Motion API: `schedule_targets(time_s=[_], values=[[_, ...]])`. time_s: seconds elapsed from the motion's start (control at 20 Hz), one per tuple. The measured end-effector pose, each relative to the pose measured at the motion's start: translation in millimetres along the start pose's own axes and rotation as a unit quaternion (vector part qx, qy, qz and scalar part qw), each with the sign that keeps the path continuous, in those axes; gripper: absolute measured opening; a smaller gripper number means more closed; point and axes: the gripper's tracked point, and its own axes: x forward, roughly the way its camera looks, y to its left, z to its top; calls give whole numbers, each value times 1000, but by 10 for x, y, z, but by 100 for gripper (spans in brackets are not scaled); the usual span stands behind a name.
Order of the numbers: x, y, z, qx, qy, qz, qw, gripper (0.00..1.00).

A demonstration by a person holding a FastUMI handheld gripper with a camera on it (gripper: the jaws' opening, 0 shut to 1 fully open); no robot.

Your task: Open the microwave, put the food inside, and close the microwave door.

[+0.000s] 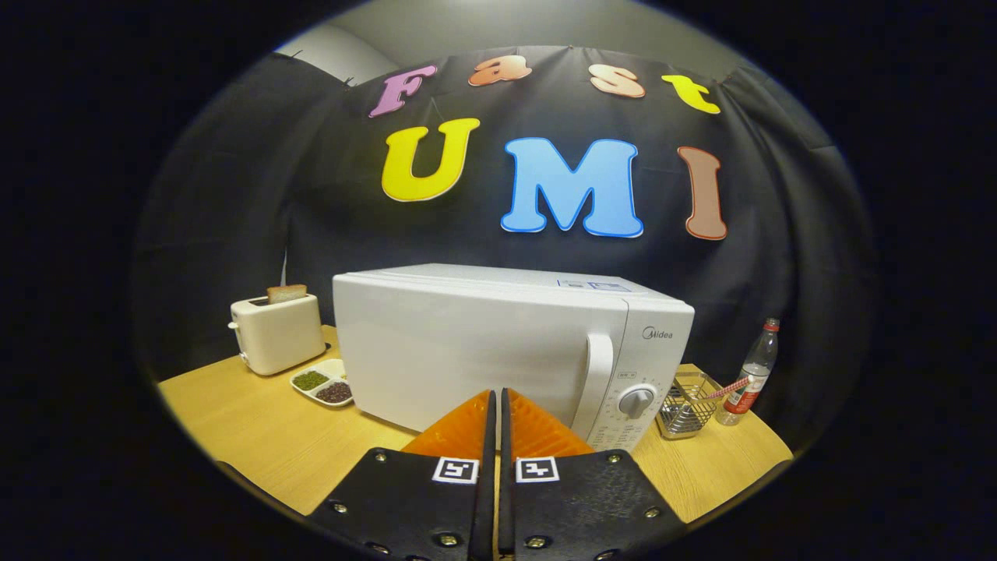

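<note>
Wooden tabletop (257,436) | microwave (498,351) door closed | gripper (496,405) pinched together, holding nothing | best to hook the handle (596,386), pull slowly

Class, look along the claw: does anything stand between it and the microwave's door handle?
Nothing visible does. The claw is shut and empty, with only bare table before the closed microwave; its handle is just ahead, slightly right.

Claw (495,397) fingers pressed together; nothing held.

White microwave (475,351), cream toaster (276,335), light wood table (257,436), red-labelled clear bottle (754,374)
</note>
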Motion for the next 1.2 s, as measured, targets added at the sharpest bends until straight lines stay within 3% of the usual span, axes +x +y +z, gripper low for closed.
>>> schedule_targets(time_s=[0.3,0.45,1.05,1.15,1.2], values=[[-599,99,369,-8,-32,29,999,3],[-775,5,453,-2,-30,23,999,3],[-1266,-862,1105,49,-43,-69,995,6],[-1307,-896,1183,42,-53,-83,994,18],[-1318,-924,1190,37,-55,-95,993,36]])
